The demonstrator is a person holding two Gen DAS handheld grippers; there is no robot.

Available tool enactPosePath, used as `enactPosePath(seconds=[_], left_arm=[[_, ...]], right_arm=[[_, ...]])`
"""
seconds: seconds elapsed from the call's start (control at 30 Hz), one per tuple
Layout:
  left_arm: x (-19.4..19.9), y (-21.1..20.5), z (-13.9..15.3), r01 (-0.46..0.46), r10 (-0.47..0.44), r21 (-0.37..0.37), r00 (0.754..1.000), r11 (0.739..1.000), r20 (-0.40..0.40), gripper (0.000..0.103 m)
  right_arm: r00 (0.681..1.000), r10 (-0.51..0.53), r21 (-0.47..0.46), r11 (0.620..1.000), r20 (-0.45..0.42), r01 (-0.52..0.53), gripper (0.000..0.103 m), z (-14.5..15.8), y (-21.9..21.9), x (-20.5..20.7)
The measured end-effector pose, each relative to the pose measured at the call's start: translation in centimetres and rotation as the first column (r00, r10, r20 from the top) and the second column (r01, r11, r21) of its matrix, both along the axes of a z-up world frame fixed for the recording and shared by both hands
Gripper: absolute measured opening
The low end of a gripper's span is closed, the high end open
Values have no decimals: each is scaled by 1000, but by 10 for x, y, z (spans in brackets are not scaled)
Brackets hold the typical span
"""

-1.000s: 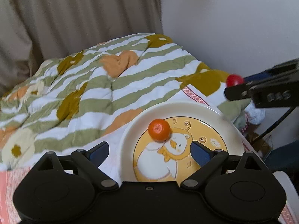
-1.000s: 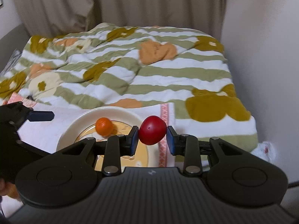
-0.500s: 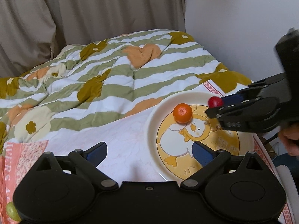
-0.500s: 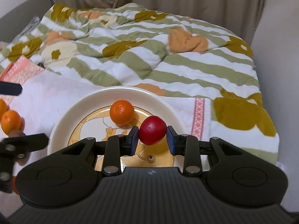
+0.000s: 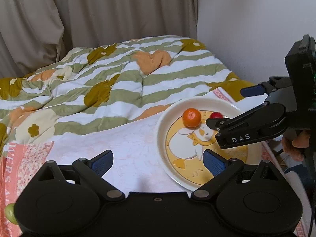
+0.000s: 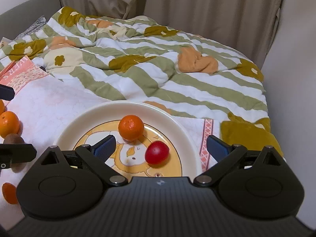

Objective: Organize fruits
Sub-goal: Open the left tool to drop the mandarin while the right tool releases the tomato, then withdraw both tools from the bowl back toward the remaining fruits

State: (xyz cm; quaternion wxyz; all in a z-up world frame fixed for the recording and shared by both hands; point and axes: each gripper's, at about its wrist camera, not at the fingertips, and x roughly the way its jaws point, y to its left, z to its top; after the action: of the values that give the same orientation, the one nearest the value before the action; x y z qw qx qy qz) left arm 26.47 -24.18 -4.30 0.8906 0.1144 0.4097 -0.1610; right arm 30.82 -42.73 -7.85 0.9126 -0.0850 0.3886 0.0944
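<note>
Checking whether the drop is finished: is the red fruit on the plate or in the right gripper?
On the plate. The red fruit lies beside the orange; the right gripper, just opened, has both pads clear of it.

Both cameras sit just behind their own fingers, looking forward and down onto a bed. The left wrist view faces the plate from its left side, so the plate fills the lower right of the frame, near the lens. The right wrist view looks at the same plate head-on, low in the centre and closer. Both views share the plate, the orange, the striped blanket and the curtain behind.
</note>
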Motion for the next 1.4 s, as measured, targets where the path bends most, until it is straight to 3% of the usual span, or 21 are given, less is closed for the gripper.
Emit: enactPosePath(seconds=[0.43, 0.73, 1.17, 1.4], left_arm=[[-52, 9, 50, -44, 50, -58, 992, 997, 118, 99], [-118, 44, 85, -161, 175, -80, 959, 984, 223, 99], [-184, 139, 84, -328, 339, -87, 902, 941, 267, 99], [-202, 196, 72, -310, 322, -88, 911, 947, 257, 99]], right_arm=[[996, -80, 71, 994, 30, 77, 103, 63, -17, -53], [995, -69, 98, 993, 72, 62, 103, 105, -5, -110], [993, -71, 173, 983, 99, 54, 103, 126, 55, -173], [987, -131, 184, 976, 90, 113, 103, 120, 103, -199]])
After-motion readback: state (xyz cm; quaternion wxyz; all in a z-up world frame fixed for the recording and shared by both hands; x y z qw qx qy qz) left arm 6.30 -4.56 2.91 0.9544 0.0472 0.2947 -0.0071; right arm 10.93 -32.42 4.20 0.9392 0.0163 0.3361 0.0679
